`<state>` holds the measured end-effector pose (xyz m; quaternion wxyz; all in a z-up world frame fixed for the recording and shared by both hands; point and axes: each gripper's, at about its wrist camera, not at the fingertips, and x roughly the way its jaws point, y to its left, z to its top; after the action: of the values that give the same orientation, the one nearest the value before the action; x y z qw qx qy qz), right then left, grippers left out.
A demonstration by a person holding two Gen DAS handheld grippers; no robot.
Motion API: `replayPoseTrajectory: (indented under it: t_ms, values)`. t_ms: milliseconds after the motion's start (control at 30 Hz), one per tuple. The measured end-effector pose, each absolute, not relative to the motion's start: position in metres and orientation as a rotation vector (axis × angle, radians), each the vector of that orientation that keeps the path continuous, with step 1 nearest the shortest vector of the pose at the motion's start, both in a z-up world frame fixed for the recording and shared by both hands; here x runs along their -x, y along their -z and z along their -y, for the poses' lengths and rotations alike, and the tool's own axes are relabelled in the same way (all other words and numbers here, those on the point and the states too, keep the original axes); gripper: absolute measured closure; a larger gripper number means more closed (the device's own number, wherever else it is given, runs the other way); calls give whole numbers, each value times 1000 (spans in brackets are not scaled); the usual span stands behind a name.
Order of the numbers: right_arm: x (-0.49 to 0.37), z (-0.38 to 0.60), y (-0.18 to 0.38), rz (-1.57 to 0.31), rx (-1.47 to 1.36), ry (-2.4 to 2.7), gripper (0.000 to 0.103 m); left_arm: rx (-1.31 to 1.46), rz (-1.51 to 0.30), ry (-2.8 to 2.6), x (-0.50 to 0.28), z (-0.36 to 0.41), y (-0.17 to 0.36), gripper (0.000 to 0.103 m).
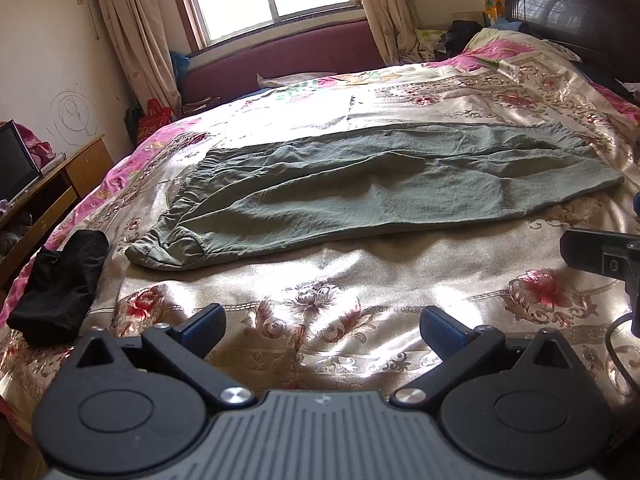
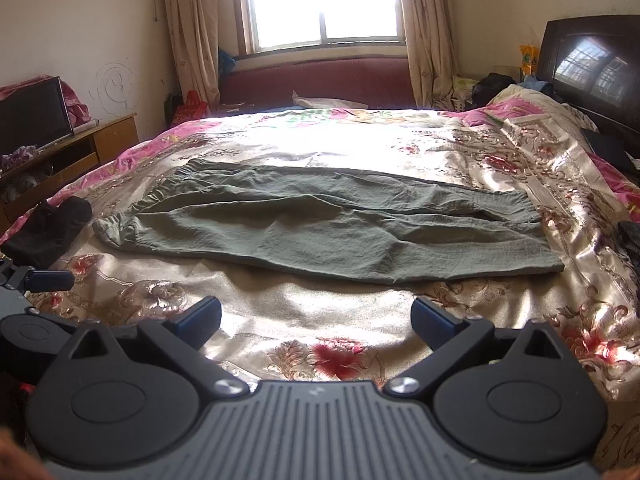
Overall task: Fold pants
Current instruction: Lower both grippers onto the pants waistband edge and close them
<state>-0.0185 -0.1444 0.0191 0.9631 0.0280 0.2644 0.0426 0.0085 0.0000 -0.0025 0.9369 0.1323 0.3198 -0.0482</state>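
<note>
Left gripper [image 1: 322, 326] and right gripper [image 2: 316, 318] spread wide, holding nothing, above floral satin bedspread [image 2: 320, 320]; beyond, wrinkled olive-green cotton pants [image 2: 320, 226] flat, waistband leftward, near black folded garment [image 1: 60, 286].

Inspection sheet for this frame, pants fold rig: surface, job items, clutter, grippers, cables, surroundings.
Surface: floral bedspread, rumpled, sunlit.
Job's things: green pants lying flat across the bed, legs stacked, waistband at left, cuffs at right.
Clutter: black garment at the bed's left edge, apart from the pants.
Grippers: left gripper and right gripper both open, short of the pants, holding nothing.
Cables: dark cable at right edge.
Surroundings: window, curtains, dark headboard, TV on wooden stand.
</note>
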Motion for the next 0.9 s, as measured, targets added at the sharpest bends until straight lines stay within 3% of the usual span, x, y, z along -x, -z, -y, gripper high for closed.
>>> replayPoseTrajectory:
  t_ms: [300, 367, 433, 533, 567, 900]
  values:
    - [-89, 111, -9, -569, 124, -241, 4, -293, -642, 123, -102, -57, 22, 0]
    - [-120, 102, -1, -580, 160, -303, 10, -290, -668, 143, -131, -77, 30, 2]
    - [-153, 87, 8, -592, 202, -375, 18, -294, -679, 162, -155, -99, 38, 18]
    - [-191, 61, 20, -652, 251, -498, 22, -290, -750, 132, -190, -136, 51, 39]
    - [-199, 53, 23, -675, 268, -541, 25, -293, -771, 125, -196, -145, 53, 41]
    - [-246, -28, 31, -796, 355, -808, 28, -245, -777, 110, -252, -207, 36, 40]
